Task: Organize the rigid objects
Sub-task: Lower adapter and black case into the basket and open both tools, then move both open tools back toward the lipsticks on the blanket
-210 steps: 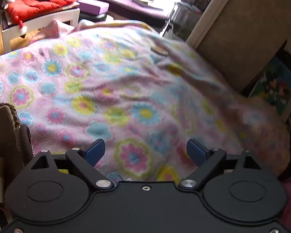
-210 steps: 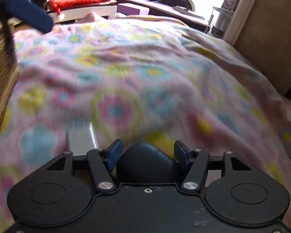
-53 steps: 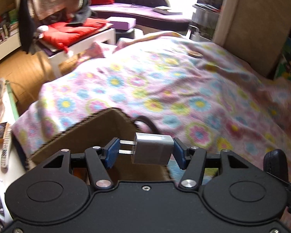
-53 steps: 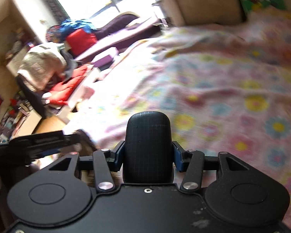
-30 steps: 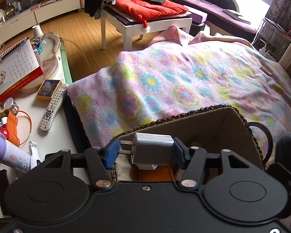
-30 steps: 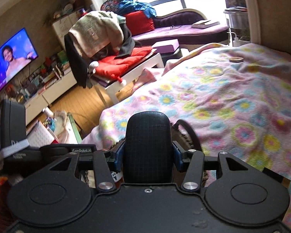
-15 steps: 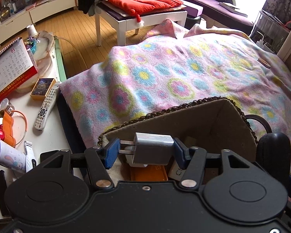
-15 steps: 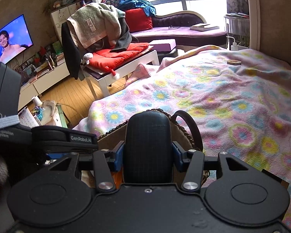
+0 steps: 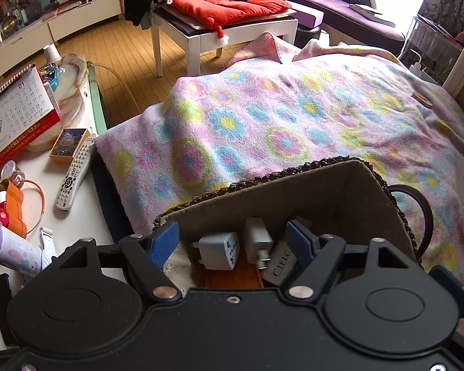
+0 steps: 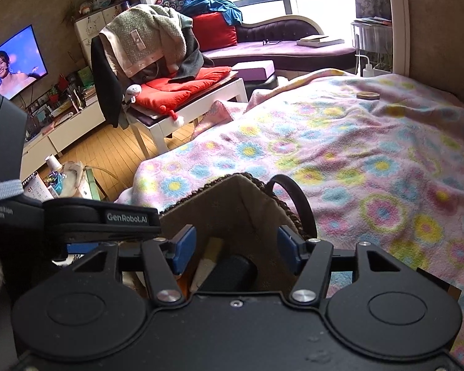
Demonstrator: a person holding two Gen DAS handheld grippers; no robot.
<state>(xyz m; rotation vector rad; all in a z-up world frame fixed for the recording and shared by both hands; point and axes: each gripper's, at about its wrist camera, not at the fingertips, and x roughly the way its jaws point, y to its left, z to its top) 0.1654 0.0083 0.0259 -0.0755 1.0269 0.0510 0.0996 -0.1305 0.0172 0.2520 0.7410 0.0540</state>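
Basket [image 9: 349, 185] on the bed holds the grey adapter [image 9: 218, 250] and black mouse [image 10: 229, 273]. Your jaws are opening, both empty. Lift straight, or a finger snags the rim and tips it.

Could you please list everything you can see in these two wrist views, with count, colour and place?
basket: one, brown woven, on the blanket
travel adapter: one, grey, in the basket
charger plug: one, white, beside the adapter
black case: one, in the basket
blanket: one, pink floral, on the bed
remote control: one, white, side table
calendar: one, side table
red cushions: white bench
left gripper: blue pads, jaws opening, nothing between
right gripper: blue pads, jaws opening, clear of the case
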